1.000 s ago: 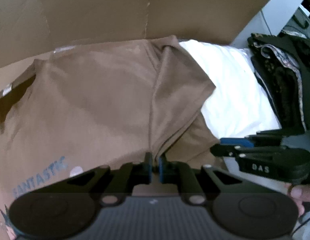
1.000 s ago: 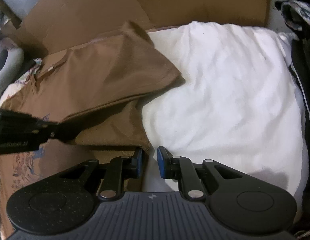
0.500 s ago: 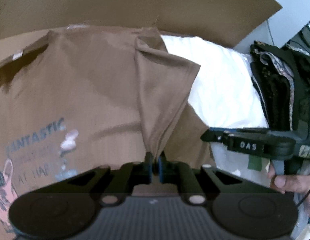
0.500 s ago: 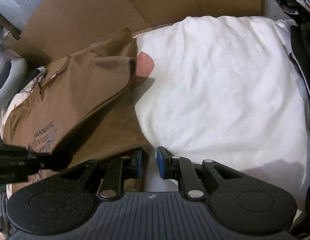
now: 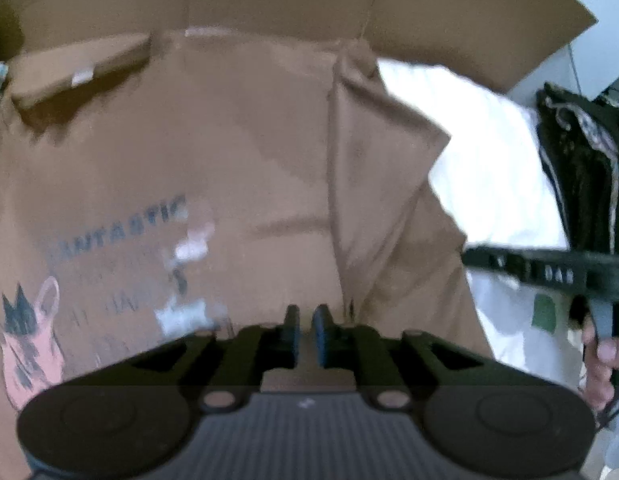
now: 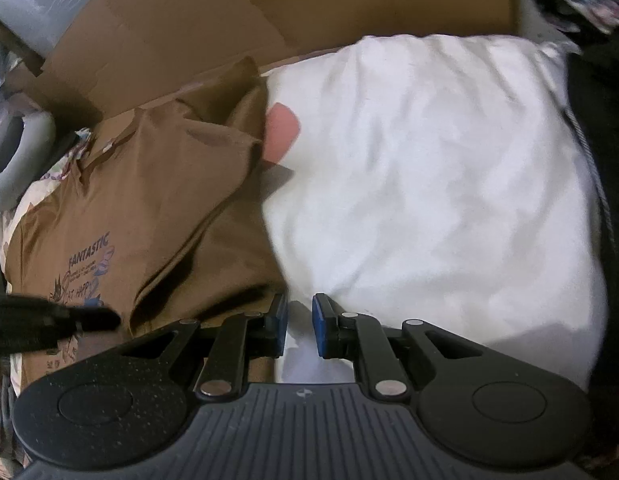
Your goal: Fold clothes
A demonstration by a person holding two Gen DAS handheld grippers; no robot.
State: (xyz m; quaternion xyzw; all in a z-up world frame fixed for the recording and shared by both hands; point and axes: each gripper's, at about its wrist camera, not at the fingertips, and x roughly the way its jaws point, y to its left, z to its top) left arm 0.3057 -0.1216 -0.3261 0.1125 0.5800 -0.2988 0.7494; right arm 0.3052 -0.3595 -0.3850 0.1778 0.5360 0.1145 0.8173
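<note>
Left wrist view
Shirt (image 5: 229, 168): brown, print up, spread left of the white pillow (image 5: 481, 152); sleeve side folded over towards the print.
Left tool (image 5: 305, 326): jaws a narrow slit apart over the shirt, nothing visibly pinched.

Right wrist view
Right tool (image 6: 299, 322): slightly open, empty, at the shirt's edge beside the pillow.
Handling: light, limp, prone to slump; best pinched at hem or sleeve edge.
Cardboard (image 6: 309, 4): behind shirt and pillow.
</note>
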